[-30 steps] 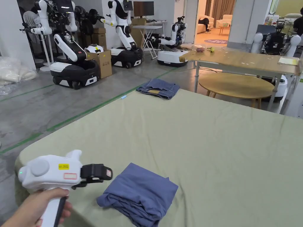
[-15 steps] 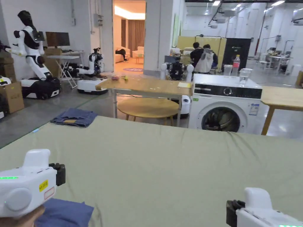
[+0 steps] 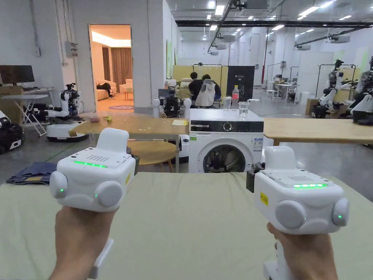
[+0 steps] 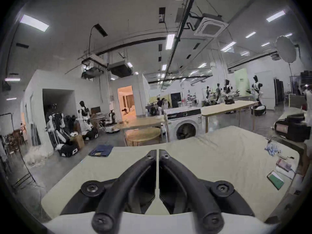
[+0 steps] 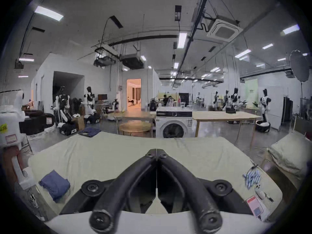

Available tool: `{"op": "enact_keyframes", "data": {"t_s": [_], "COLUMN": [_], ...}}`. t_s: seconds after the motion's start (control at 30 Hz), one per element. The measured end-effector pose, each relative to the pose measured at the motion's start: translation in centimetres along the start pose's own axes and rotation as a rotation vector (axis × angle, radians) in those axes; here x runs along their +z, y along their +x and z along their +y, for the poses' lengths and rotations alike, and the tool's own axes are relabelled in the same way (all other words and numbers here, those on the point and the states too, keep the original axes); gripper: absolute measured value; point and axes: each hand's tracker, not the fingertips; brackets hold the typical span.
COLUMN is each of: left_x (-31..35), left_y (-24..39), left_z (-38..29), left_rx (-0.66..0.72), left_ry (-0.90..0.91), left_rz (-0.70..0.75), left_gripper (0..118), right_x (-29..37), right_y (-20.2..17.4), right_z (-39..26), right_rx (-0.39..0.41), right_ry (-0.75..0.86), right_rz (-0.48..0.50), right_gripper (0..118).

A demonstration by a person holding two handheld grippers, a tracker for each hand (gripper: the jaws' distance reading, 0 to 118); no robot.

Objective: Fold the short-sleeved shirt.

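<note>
Shirt (image 5: 54, 185), blue, lies folded in bundle near left front corner of green-covered table (image 5: 194, 153), seen in my right gripper view, well apart from both tools. My left gripper (image 4: 157, 151) held up over table, jaws nearly together with thin slit between, gripping nothing. My right gripper (image 5: 156, 150) raised alongside, jaws closed tip to tip, empty. Hands (image 3: 82, 237) grip both handles in head view. Washing machine (image 3: 226, 146) beyond far edge of table

Blue shirt (image 5: 54, 186), pale green sheet (image 3: 196, 218) (plain), white grippers w/ green LEDs.
</note>
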Motion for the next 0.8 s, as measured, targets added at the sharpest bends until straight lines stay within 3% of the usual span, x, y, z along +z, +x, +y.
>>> {"op": "enact_keyframes", "data": {"t_s": [0.23,0.3,0.4,0.43,0.5,0.57,0.63,0.67,0.7,0.8], "left_x": [0.7,0.8,0.8,0.7,0.7,0.7,0.7,0.8,0.8,1.0], "left_y": [-0.5,-0.9,-1.1,-1.2,-1.2,-1.2,-1.1,-1.1,-1.1,-0.9], "left_z": [-0.9,-1.3,-1.7,-1.8,-1.9,-1.9,-2.0,-2.0,-2.0,-1.8], "left_rx": [0.001,0.015,0.023,0.023,0.026,0.030,0.033,0.035,0.036,0.032], "left_ry": [-0.003,-0.006,-0.012,-0.015,-0.020,-0.022,-0.014,-0.006,0.006,0.018], "left_rz": [0.000,-0.003,0.002,0.002,-0.002,-0.004,-0.007,-0.012,-0.017,-0.011], "left_gripper": [0,17,36,48,67,92,108,110,110,110], "right_x": [0.3,0.1,0.0,0.0,0.0,0.0,-0.1,-0.1,0.0,0.0], "right_y": [-0.2,-0.5,-0.7,-0.8,-1.1,-1.3,-1.4,-1.5,-1.5,-1.7], "right_z": [-0.7,-0.8,-0.7,-0.7,-0.7,-0.7,-0.7,-0.8,-0.8,-0.9], "right_rx": [0.002,0.010,0.007,0.008,0.017,0.018,0.018,0.019,0.024,0.047], "right_ry": [-0.001,0.004,-0.002,-0.003,0.004,0.008,0.010,0.012,0.018,0.034], "right_rz": [0.008,0.003,0.027,0.026,0.018,0.021,0.022,0.018,0.013,0.011], "right_gripper": [0,0,11,12,27,57,89,99,105,106]}}
